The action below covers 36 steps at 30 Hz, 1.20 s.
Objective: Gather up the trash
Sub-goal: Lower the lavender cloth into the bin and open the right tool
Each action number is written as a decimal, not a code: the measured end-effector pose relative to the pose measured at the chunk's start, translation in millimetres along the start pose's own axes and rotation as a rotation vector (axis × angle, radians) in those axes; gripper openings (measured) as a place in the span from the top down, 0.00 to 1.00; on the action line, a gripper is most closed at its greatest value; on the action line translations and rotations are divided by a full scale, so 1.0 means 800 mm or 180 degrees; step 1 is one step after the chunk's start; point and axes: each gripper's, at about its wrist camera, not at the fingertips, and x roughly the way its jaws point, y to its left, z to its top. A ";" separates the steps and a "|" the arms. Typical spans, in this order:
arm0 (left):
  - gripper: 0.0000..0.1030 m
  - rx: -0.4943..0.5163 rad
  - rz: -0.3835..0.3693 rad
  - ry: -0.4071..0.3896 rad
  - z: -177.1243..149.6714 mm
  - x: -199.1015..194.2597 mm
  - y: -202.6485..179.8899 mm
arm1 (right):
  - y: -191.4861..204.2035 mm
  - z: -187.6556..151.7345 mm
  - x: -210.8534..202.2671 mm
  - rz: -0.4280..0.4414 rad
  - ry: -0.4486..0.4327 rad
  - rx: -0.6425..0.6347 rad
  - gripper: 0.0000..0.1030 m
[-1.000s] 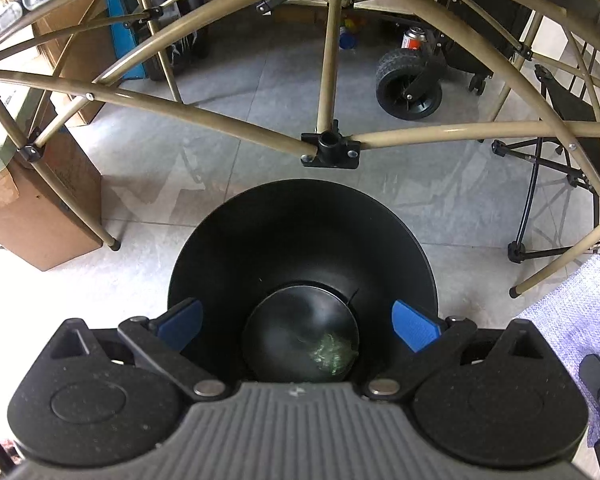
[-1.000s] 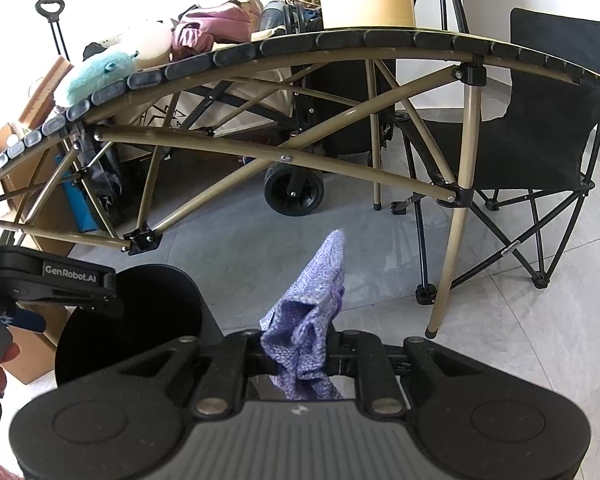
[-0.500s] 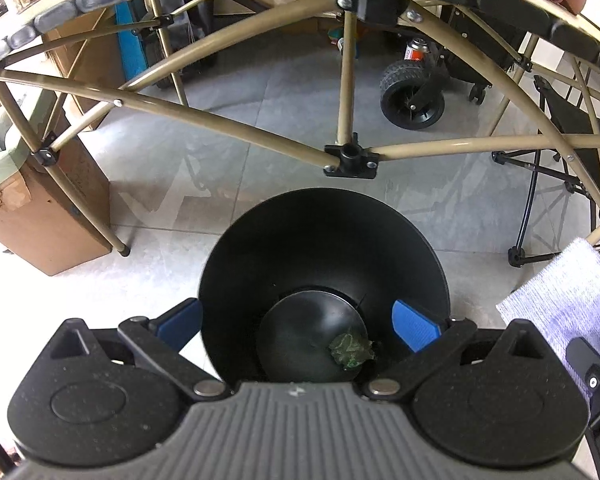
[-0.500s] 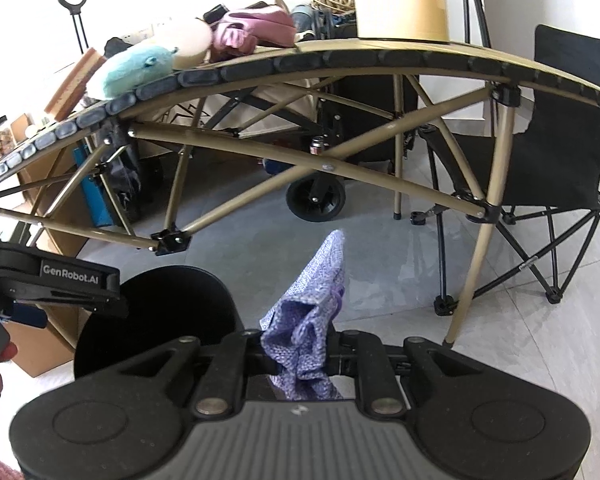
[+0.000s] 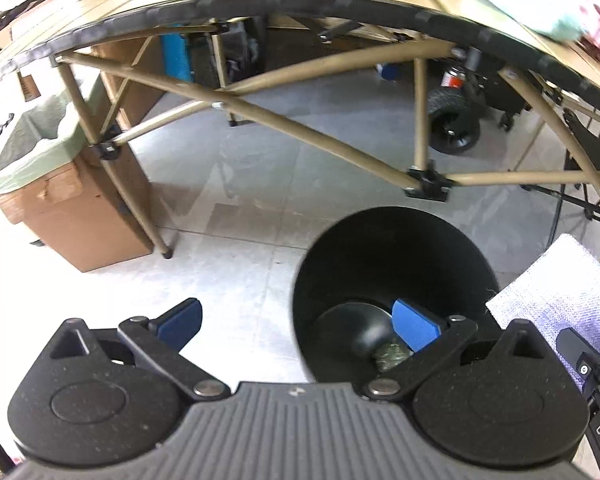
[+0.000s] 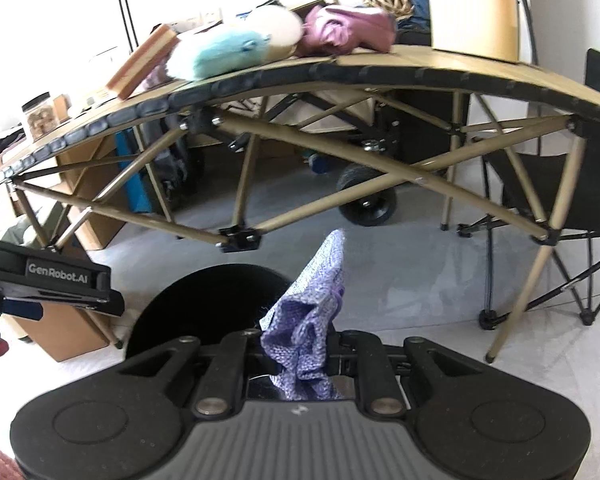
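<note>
Your right gripper point(image 6: 298, 354) pinches the purple cloth point(image 6: 312, 320), its long axis standing upright with the peak pointing toward the table. Your left gripper point(image 5: 296, 322) is spread wide over the floor and the black bin point(image 5: 384, 252), where a crumpled green scrap point(image 5: 390, 354) lies.

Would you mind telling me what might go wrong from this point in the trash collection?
1. The right gripper pinches only a bunch of the purple cloth; the loose upper part could catch on the table frame.
2. The open left gripper has one pad inside the black bin, so swinging sideways may tip it.
3. The green wad could spill out then.
</note>
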 end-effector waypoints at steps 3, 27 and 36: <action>0.00 -0.0078 0.0023 -0.0008 0.000 -0.003 0.020 | 0.016 0.004 0.006 0.0046 0.0044 -0.0049 0.85; 0.00 -0.0392 0.0251 0.0044 -0.015 0.003 0.128 | 0.111 0.025 0.106 0.0220 0.0688 -0.0138 0.85; 0.00 -0.0416 0.0273 0.0083 -0.019 0.008 0.138 | 0.113 0.024 0.123 0.0163 0.0800 -0.0152 0.80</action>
